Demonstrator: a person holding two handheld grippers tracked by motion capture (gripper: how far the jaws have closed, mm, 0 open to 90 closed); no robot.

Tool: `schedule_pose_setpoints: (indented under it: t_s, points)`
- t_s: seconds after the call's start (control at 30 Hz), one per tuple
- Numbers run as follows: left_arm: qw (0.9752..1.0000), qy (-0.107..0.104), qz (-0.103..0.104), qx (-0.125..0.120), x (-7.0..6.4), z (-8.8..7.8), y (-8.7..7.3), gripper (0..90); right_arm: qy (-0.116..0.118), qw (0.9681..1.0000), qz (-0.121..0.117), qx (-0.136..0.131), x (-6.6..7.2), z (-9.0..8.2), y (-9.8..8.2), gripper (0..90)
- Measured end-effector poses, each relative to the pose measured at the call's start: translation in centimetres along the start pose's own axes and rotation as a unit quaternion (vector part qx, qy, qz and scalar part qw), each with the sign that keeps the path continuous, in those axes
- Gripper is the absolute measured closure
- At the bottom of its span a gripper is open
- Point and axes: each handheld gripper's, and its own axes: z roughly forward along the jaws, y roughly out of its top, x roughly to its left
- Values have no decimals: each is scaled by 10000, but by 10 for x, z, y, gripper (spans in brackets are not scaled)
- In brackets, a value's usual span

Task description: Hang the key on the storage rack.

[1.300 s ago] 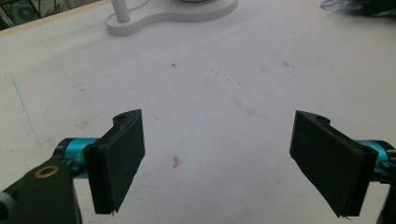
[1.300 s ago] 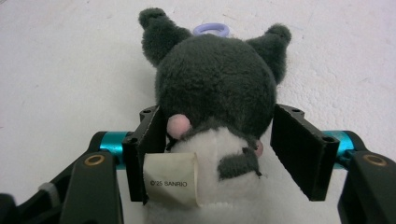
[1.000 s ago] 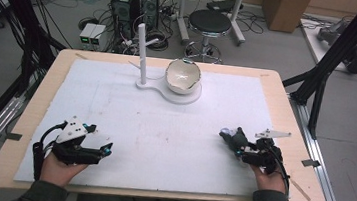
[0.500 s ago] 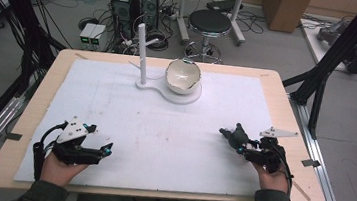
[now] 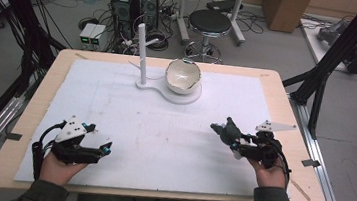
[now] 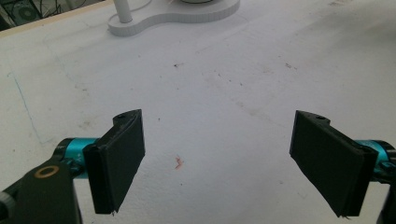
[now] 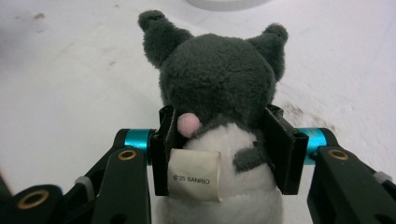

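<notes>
Since the earlier frames, the right gripper (image 5: 229,136) had lifted slightly off the white mat (image 5: 162,144), carrying the plush toy (image 5: 225,130) with it, and its jaws had just been closing on the toy. In the right gripper view that gripper (image 7: 225,148) was clamped on the plush toy (image 7: 219,84) at about the neck: a dark grey head with two ears pointed away from the camera, a white body below, a small pink spot and a sewn-in label (image 7: 194,173) facing the lens. Both black pads pressed into the fur on either side.

Over at the near left of the table (image 5: 41,96), the left gripper (image 5: 105,148) lay low over the mat in the person's left hand (image 5: 56,167). In the left gripper view it (image 6: 219,156) stood wide apart with nothing between the pads, just bare mat with faint stains.

Toward the far middle of the mat sat a white stand (image 5: 167,89) with an upright post (image 5: 142,51) and a cracked, bowl-like shell (image 5: 183,76) resting on its round base. The toy was well apart from that stand, near the right edge of the mat.
</notes>
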Motion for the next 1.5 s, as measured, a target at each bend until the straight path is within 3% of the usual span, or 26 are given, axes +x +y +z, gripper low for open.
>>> schedule_pose_setpoints:
  t_s: [0.17,0.3,0.5,0.77,1.5]
  points:
    - [10000,-17,11,-11,0,0,0,184,306,9994,-171,-79,12,-4,22,515]
    - [10000,1,2,-37,0,-1,0,184,516,9984,-155,-140,16,-4,34,515]
    - [10000,19,-13,-41,1,-1,0,184,703,9970,-311,-85,24,0,50,515]
    - [10000,17,-22,-57,1,-1,0,184,978,9945,-346,-110,30,7,64,516]
    - [10000,18,-28,-63,2,-2,0,184,1042,9916,-760,40,57,27,105,515]
